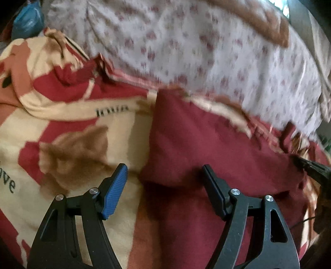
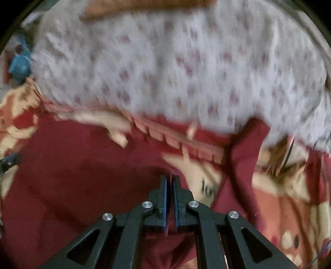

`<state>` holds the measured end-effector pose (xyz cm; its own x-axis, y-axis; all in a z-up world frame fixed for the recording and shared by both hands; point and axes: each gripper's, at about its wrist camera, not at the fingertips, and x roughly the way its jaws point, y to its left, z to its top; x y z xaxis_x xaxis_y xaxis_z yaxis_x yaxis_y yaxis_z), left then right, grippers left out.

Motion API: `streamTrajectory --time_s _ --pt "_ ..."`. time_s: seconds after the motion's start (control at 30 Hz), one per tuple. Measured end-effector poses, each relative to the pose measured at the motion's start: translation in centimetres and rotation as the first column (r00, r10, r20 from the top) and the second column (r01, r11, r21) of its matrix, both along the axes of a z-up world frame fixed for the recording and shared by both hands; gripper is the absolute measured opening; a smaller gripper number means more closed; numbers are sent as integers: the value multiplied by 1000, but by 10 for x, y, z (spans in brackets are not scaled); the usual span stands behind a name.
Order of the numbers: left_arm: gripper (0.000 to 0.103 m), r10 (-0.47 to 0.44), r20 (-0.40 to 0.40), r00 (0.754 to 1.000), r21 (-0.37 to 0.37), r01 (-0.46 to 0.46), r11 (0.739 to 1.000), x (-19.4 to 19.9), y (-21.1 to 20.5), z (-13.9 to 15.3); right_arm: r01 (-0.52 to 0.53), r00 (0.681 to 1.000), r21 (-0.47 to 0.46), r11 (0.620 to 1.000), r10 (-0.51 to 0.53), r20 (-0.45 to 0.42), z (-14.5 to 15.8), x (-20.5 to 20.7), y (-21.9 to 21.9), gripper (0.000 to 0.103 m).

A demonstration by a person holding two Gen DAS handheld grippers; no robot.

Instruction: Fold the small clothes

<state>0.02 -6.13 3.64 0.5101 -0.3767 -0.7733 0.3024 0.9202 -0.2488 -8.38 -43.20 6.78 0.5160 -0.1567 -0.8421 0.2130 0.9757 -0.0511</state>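
Observation:
A dark red garment lies spread on a patterned blanket, filling the middle and right of the left wrist view. It also fills the lower left of the right wrist view. My left gripper is open and empty, hovering over the garment's left edge. My right gripper is shut on the dark red garment, pinching its edge between the pads. The right gripper's tip shows at the right edge of the left wrist view.
The garment lies on a red, cream and brown printed blanket. A white sheet with small red flowers covers the far side, also in the right wrist view. A blue object sits at the far left.

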Motion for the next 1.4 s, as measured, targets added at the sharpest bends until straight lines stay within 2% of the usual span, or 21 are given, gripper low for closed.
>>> streamTrajectory --time_s 0.03,0.07,0.13,0.2,0.27,0.33,0.43,0.57,0.63,0.7,0.73,0.83,0.9,1.03,1.1,1.37,1.4 --pt "74 -4 -13 1000 9 5 1000 0 -2 -3 20 997 56 998 -16 -70 -13 2 -6 7" --pt "74 -7 -12 1000 12 7 1000 0 -3 -4 37 996 76 996 -30 -84 -16 -1 -11 11" --pt "74 -12 -3 1000 19 12 1000 -2 -4 -2 80 996 81 994 -78 -32 -6 -16 -16 30" --pt "74 -18 0 1000 29 18 999 -3 -7 -3 84 996 93 992 -87 28 8 -28 -15 30" --pt "74 -19 3 1000 35 19 999 -3 -8 -3 34 996 130 991 -43 71 14 -36 -3 30" --pt "74 -18 8 1000 32 17 999 -4 -6 -2 -7 998 151 988 -2 61 3 -33 10 30" --pt "74 -12 13 1000 19 11 1000 -5 -3 0 21 999 220 975 -12 -42 -32 -20 9 30" --pt "74 -12 -3 1000 1 12 1000 -8 2 1 59 996 330 942 -76 37 -6 -37 -16 33" --pt "74 -9 -18 1000 -17 8 1000 -7 3 1 139 980 286 948 -172 96 18 -52 -44 52" --pt "74 -10 -27 1000 -32 9 999 -8 3 1 220 959 240 945 -254 122 29 -61 -68 57" --pt "74 -13 -24 1000 -27 12 1000 -9 2 1 277 944 221 935 -308 119 33 -62 -87 57" --pt "74 -21 -18 1000 -11 21 1000 -9 -2 1 323 932 206 924 -348 102 34 -54 -113 57" --pt "74 -30 -16 999 -3 30 1000 -9 -4 0 344 931 187 920 -361 63 24 -39 -125 57" --pt "74 -41 -18 999 5 41 999 -8 -7 -3 355 930 248 901 -366 1 -5 -21 -150 58" --pt "74 -42 -18 999 7 42 999 -7 -8 -3 364 929 240 900 -368 -29 -19 -11 -158 58" --pt "74 -45 -19 999 8 45 999 -5 -9 -4 346 937 121 930 -337 -94 -55 44 -158 58" --pt "74 -44 -19 999 8 45 999 -5 -9 -4 347 935 102 932 -336 -109 -61 49 -159 54"
